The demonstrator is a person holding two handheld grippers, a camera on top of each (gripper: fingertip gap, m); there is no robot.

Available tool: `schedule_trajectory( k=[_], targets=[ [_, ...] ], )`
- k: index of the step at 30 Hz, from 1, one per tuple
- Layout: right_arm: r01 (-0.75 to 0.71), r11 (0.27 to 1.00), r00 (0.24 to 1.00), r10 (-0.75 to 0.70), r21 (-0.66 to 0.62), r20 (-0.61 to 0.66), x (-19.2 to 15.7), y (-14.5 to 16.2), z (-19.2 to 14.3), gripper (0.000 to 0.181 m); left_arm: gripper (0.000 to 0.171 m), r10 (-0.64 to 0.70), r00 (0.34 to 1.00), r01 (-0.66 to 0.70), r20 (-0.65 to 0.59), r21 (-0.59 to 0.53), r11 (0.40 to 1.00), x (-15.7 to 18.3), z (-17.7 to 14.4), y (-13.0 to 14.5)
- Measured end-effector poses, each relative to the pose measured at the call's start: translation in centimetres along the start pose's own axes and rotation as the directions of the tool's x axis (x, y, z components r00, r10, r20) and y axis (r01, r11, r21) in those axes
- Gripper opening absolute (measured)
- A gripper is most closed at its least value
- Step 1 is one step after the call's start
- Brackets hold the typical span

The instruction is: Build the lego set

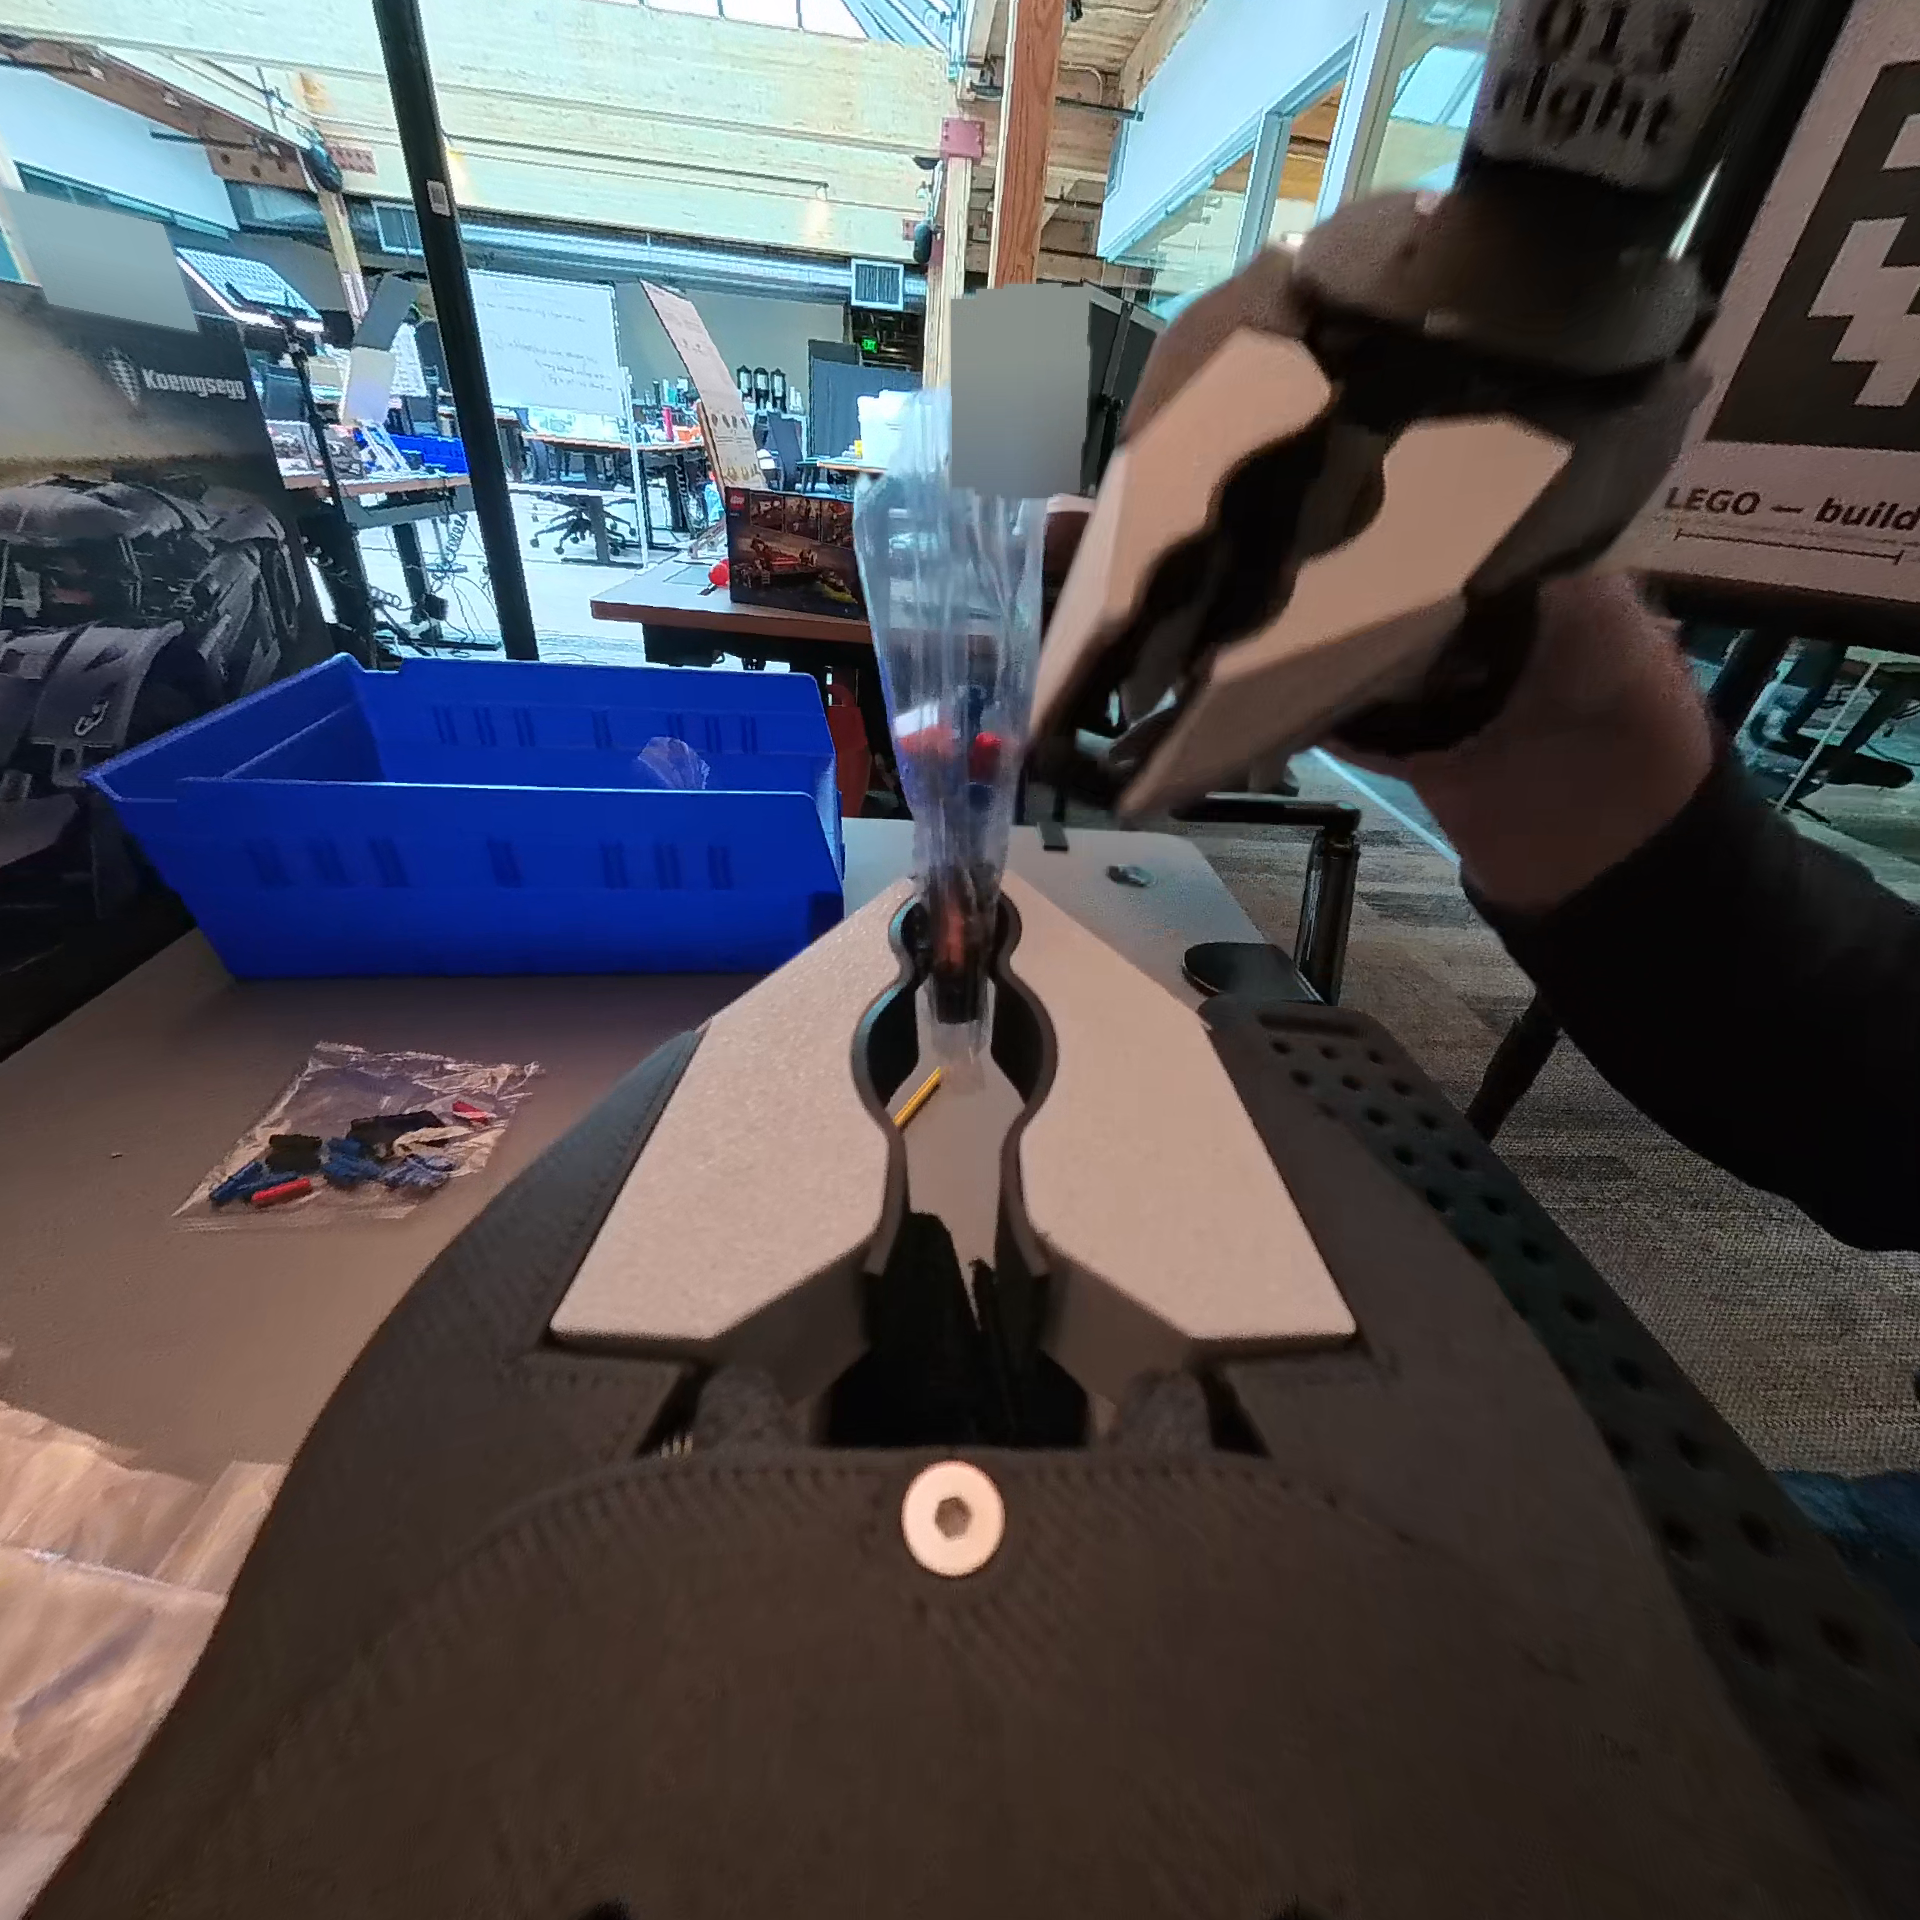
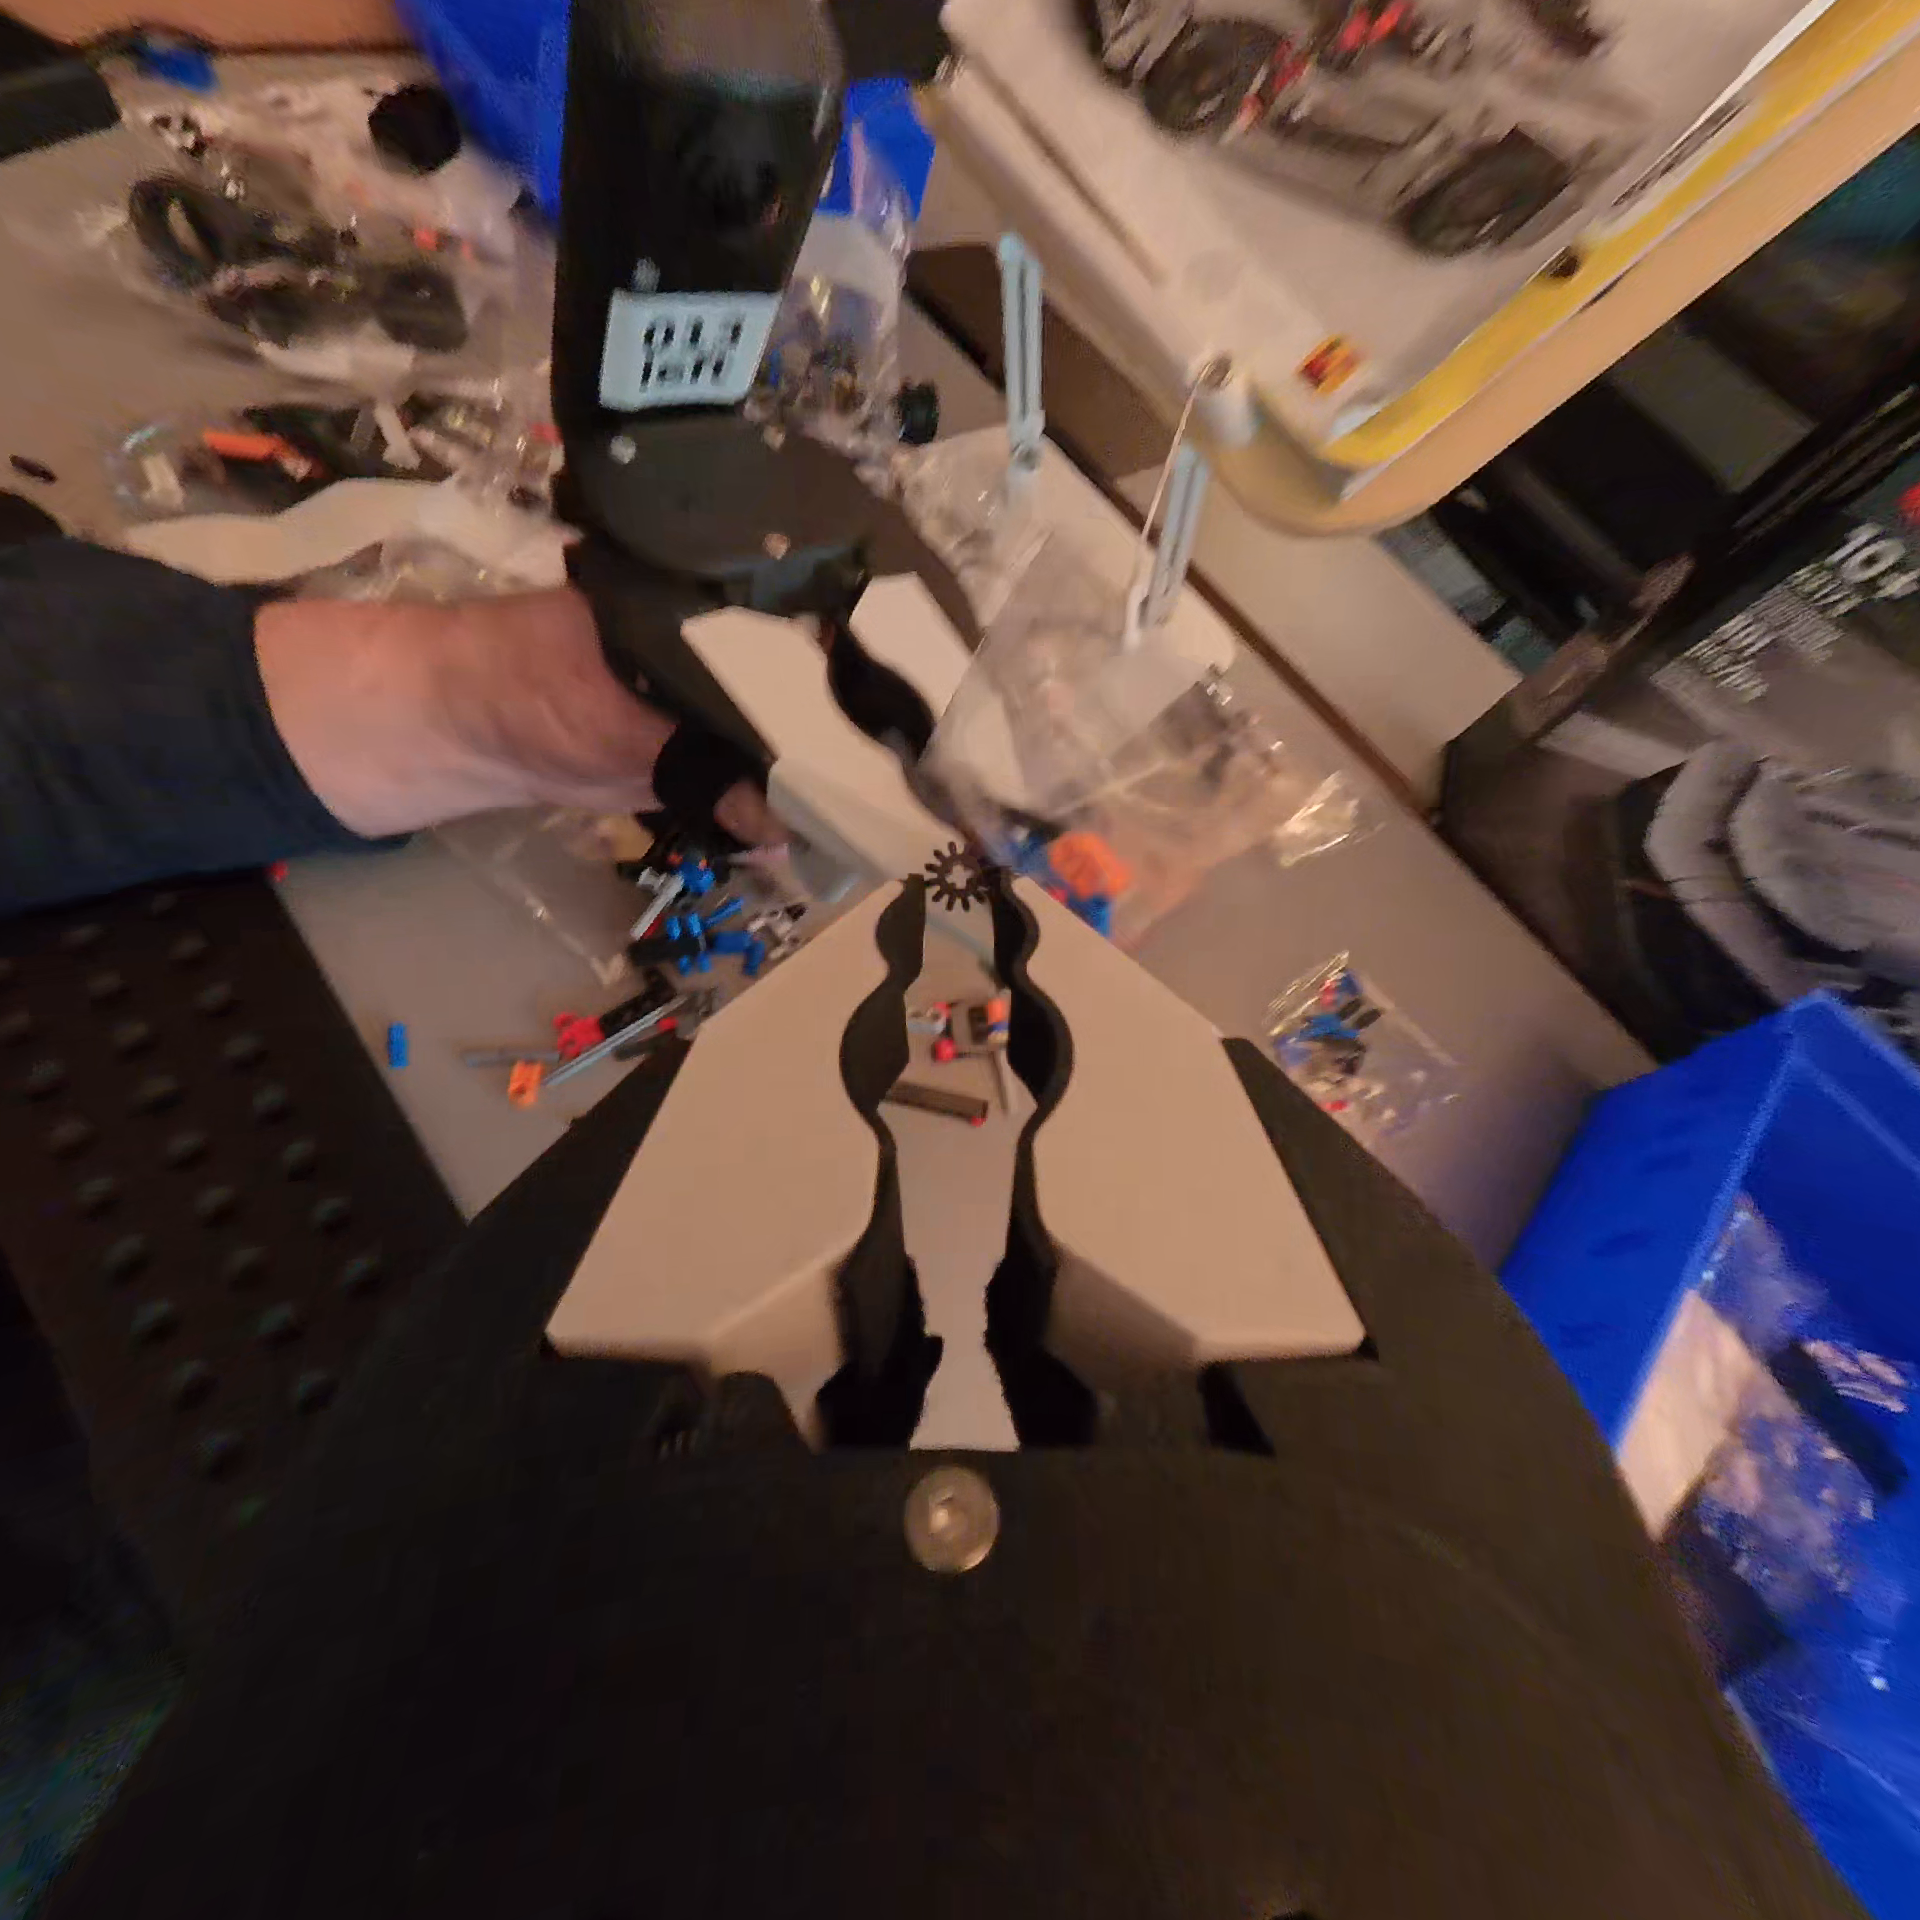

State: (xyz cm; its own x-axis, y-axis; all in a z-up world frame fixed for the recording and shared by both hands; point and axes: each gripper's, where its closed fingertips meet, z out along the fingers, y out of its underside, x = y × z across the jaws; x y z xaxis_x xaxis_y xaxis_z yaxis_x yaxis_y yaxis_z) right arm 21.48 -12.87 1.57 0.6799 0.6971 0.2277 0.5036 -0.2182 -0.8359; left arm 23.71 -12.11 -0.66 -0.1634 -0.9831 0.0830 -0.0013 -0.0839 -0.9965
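1. Left wrist view: a clear parts bag is being pinched upright at the tips of the left gripper; the right gripper, slightly parted, is hovering at two o'clock.
2. Right wrist view: a black gear is being nipped at twelve o'clock by the right gripper; emptying seems underway, so loose bricks at ten o'clock probably need sorting next.

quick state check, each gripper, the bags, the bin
left gripper: shut on held bag
held bag: upright above the table, pieces at the bottom
right gripper: shut on black gear
black gear: pinched at the fingertips
flat bag: lying on the table, pieces inside
blue bin: on the table, open top
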Motion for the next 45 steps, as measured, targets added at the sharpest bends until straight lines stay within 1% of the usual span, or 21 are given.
schedule_trajectory(
  k=[3,6,13,19,25,33,40,45],
  targets=[
    [0.009,0.998,0.999,-0.006,0.057,-0.047,1.4,-2.2,-0.8,0.010,0.006,0.000,1.000,0.000,0.000,-0.004,1.000,0.0,0.0,0.1],
    [0.013,0.997,0.998,-0.008,0.078,-0.066,2.2,-3.3,-1.1,0.010,0.006,0.002,1.000,-0.002,0.001,-0.007,1.000,0.0,0.1,0.2],
    [-0.014,0.996,0.995,0.022,0.083,-0.100,3.7,-3.6,-0.9,0.011,0.006,0.004,1.000,-0.004,0.000,-0.010,1.000,0.0,0.1,0.2],
    [-0.028,0.996,0.994,0.037,0.087,-0.102,4.3,-3.7,-0.8,0.011,0.006,0.010,1.000,-0.010,0.000,-0.018,1.000,0.1,0.2,0.3],
    [-0.045,0.997,0.995,0.050,0.056,-0.081,4.3,-3.2,-0.1,0.015,0.006,0.012,1.000,-0.012,0.002,-0.023,1.000,0.1,0.3,0.4],
    [-0.044,0.996,0.994,0.052,0.079,-0.097,4.6,-3.3,-0.9,0.015,0.006,0.011,1.000,-0.011,0.005,-0.026,1.000,-0.1,0.3,0.5],
    [-0.090,0.993,0.990,0.098,0.081,-0.101,5.1,-1.1,-1.0,0.015,0.006,0.011,1.000,-0.011,0.019,-0.021,1.000,-0.5,-0.1,0.3],
    [-0.134,0.988,0.984,0.142,0.078,-0.104,6.2,0.5,0.0,0.015,0.006,0.013,0.996,-0.012,0.084,-0.010,1.000,-2.3,-1.8,-0.3]
  ],
)
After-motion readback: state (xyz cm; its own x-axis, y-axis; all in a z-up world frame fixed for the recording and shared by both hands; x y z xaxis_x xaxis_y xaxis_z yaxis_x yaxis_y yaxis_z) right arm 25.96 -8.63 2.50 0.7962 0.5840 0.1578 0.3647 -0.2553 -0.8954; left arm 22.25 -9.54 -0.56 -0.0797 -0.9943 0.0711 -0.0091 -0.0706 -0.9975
